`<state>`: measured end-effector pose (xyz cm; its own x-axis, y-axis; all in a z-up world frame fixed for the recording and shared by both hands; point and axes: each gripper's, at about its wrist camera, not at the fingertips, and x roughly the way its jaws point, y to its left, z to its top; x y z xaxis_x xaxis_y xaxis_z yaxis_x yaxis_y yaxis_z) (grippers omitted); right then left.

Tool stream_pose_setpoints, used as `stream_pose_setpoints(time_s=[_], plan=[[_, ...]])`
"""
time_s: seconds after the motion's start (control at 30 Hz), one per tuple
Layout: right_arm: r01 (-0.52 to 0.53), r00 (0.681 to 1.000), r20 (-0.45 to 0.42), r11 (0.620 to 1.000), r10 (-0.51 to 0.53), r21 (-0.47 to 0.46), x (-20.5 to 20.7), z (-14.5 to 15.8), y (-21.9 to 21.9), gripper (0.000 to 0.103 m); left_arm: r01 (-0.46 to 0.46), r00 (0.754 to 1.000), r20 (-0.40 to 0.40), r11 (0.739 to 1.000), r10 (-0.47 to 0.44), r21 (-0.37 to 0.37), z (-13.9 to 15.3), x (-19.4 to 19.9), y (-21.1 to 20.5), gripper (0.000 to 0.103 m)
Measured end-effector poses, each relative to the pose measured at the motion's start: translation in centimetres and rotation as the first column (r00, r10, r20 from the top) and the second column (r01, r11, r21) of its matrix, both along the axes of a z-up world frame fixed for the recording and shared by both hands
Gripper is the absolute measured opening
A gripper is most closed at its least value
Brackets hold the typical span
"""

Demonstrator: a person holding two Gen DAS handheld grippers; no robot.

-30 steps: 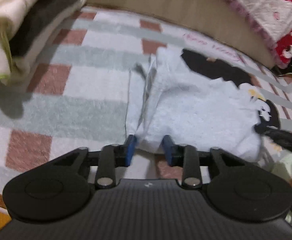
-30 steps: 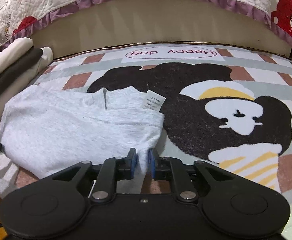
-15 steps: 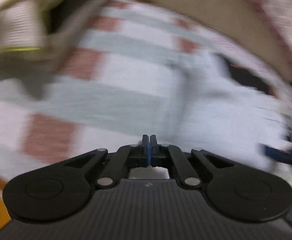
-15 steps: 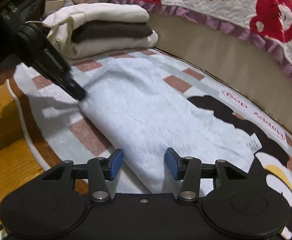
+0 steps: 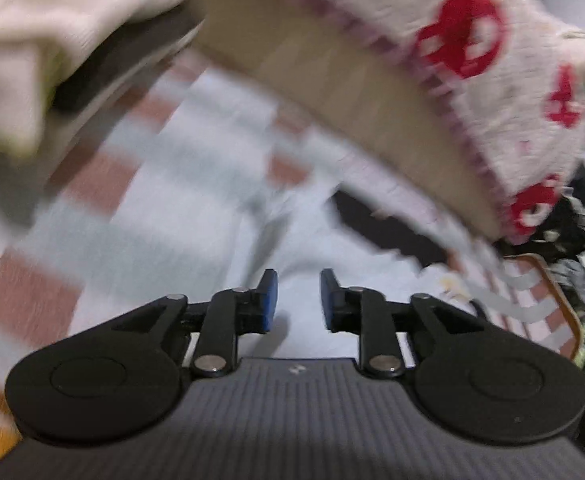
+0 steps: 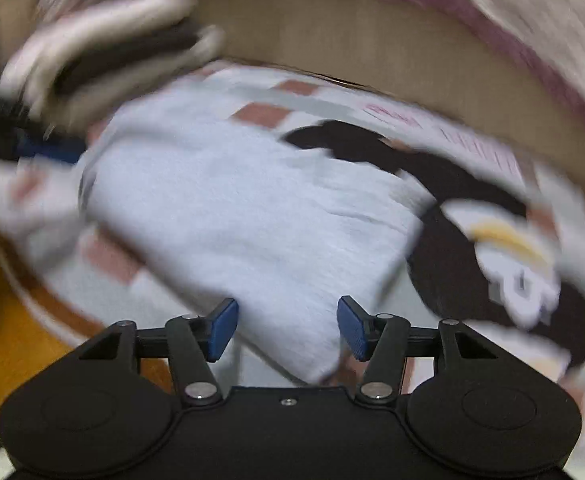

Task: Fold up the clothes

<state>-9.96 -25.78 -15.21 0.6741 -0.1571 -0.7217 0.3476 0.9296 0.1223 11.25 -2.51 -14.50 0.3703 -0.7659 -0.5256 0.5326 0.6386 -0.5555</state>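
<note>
The pale grey garment (image 6: 252,216) lies as a folded slab on the checked mat (image 6: 504,280), right of the folded stack (image 6: 104,52). A second ago my right gripper (image 6: 284,326) was pinched on its hem; now its fingers stand wide and hold nothing. My left gripper (image 5: 295,300) reopened to a middling gap, empty. I'd judge that fold released. No containers visible. Both views are blurred.

Pale grey folded knit garment (image 6: 252,216); checked rug (image 5: 140,216) patterned in white, grey, reddish-brown with a dark brown-and-yellow cartoon; cream quilted blanket (image 5: 432,20) printed red, purple-trimmed; blue-padded black grippers (image 6: 287,326).
</note>
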Motion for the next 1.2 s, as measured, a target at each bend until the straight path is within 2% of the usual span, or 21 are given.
stream_pose_setpoints(time_s=[0.07,0.13,0.17,0.2,0.27,0.3,0.33,0.4,0.53,0.63,0.8,0.87,0.9,0.93,0.97,1.03,1.07,1.1,1.13,1.17,1.2], plan=[[0.039,0.996,0.077,0.997,-0.045,0.072,0.1,0.3,-1.7,0.06,0.062,0.997,0.033,0.998,-0.063,0.027,0.0,0.1,-2.0,0.025],[0.065,0.986,0.146,0.99,-0.084,0.128,0.5,0.6,-3.2,0.061,0.107,0.992,0.044,0.984,-0.114,0.141,-1.2,0.7,-4.3,0.025],[0.077,0.978,0.179,0.985,-0.105,0.157,0.7,0.7,-4.0,0.061,0.117,0.99,0.047,0.969,-0.13,0.218,-2.1,1.3,-5.5,0.021],[0.067,0.979,0.184,0.99,-0.09,0.128,1.4,0.6,-4.1,0.061,0.118,0.99,0.043,0.957,-0.134,0.265,-3.1,1.9,-6.4,0.017],[0.038,0.99,0.133,0.999,-0.038,0.004,3.5,-0.3,-3.6,0.061,0.102,0.992,0.038,0.957,-0.117,0.272,-4.0,3.3,-7.2,0.006],[0.03,0.995,0.095,0.998,-0.025,-0.059,4.6,-1.0,-3.4,0.061,0.094,0.993,0.04,0.957,-0.109,0.275,-4.0,3.7,-7.3,0.006],[0.044,0.997,0.069,0.996,-0.039,-0.077,5.3,-1.7,-3.6,0.061,0.092,0.993,0.046,0.956,-0.109,0.278,-3.9,3.9,-7.5,0.006],[0.097,0.994,0.058,0.994,-0.094,-0.052,6.0,-3.1,-4.7,0.062,0.087,0.992,0.065,0.953,-0.11,0.29,-4.0,3.8,-7.7,0.006],[0.198,0.978,0.073,0.979,-0.194,-0.045,5.7,-3.0,-6.7,0.064,0.074,0.985,0.121,0.937,-0.121,0.34,-3.9,3.4,-8.9,0.005],[0.283,0.956,0.072,0.959,-0.284,0.028,4.6,-3.0,-8.2,0.064,0.06,0.994,0.069,0.947,-0.086,0.316,-3.6,3.3,-8.0,0.005],[0.353,0.921,0.073,0.899,-0.383,0.259,0.6,-1.8,-9.1,0.067,0.026,0.998,-0.064,0.968,-0.01,0.248,-3.1,3.3,-5.5,0.006],[0.35,0.91,0.058,0.835,-0.411,0.424,-1.3,-1.8,-9.3,0.067,0.009,0.993,-0.119,0.975,0.018,0.222,-2.9,3.3,-4.5,0.007],[0.345,0.898,0.062,0.785,-0.436,0.515,-2.5,-2.1,-9.2,0.067,0.0,0.989,-0.146,0.978,0.031,0.209,-2.8,3.3,-4.1,0.01],[0.336,0.883,0.06,0.715,-0.466,0.613,-3.6,-2.6,-9.1,0.068,-0.009,0.984,-0.174,0.98,0.044,0.197,-2.7,3.3,-3.6,0.018],[0.32,0.868,0.046,0.627,-0.494,0.711,-4.7,-3.4,-8.8,0.068,-0.019,0.978,-0.201,0.983,0.056,0.184,-2.6,3.3,-3.1,0.031],[0.348,0.825,-0.068,0.41,-0.561,0.843,-6.4,-5.3,-7.3,0.069,-0.039,0.963,-0.256,0.986,0.08,0.161,-2.3,3.3,-2.1,0.044],[0.357,0.798,-0.132,0.285,-0.588,0.889,-7.0,-6.4,-6.0,0.07,-0.05,0.955,-0.284,0.988,0.091,0.149,-2.2,3.3,-1.6,0.044],[0.354,0.779,-0.162,0.212,-0.606,0.911,-7.1,-7.2,-4.9,0.07,-0.058,0.948,-0.303,0.989,0.098,0.139,-2.3,3.2,-1.4,0.044],[0.347,0.762,-0.177,0.163,-0.622,0.924,-7.1,-7.8,-3.9,0.07,-0.062,0.945,-0.31,0.989,0.1,0.131,-2.7,3.0,-1.5,0.046],[0.348,0.758,-0.189,0.143,-0.624,0.926,-6.5,-8.4,-3.3,0.07,-0.066,0.943,-0.317,0.99,0.103,0.123,-3.1,2.8,-1.7,0.046],[0.35,0.759,-0.192,0.141,-0.623,0.926,-5.8,-9.0,-3.0,0.07,-0.07,0.94,-0.324,0.991,0.105,0.116,-3.5,2.5,-1.9,0.046]])
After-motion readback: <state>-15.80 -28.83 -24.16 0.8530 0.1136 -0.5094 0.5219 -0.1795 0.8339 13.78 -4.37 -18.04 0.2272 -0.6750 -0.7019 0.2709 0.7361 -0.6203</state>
